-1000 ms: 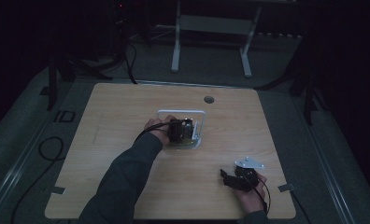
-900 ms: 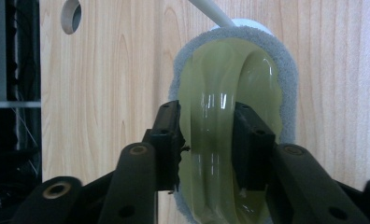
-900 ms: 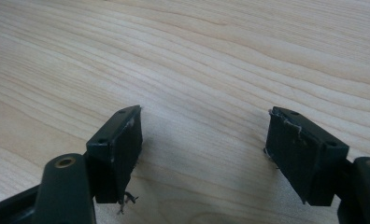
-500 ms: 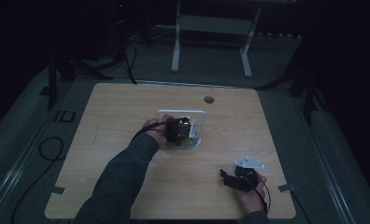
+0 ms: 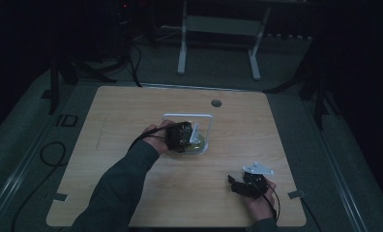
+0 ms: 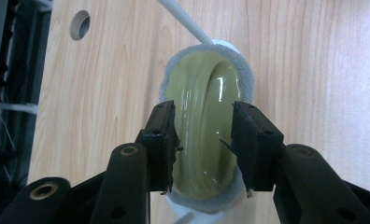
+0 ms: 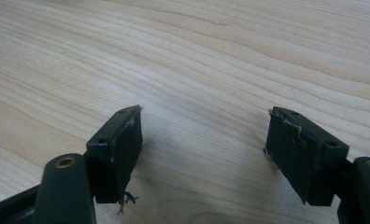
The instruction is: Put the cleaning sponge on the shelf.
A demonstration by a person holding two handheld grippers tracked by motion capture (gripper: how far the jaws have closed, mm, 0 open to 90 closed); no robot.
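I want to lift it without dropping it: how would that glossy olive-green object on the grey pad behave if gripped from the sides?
The olive-green object shines with bright highlights, so it is probably smooth and may slip between the pads. Its rounded, domed sides offer little flat surface, so a grip could slide upward. It sits on a fuzzy grey pad, which probably keeps it from skidding if nudged.

The left tool (image 6: 202,140) has just opened its jaws and lifted slightly off the olive-green piece (image 6: 202,112).
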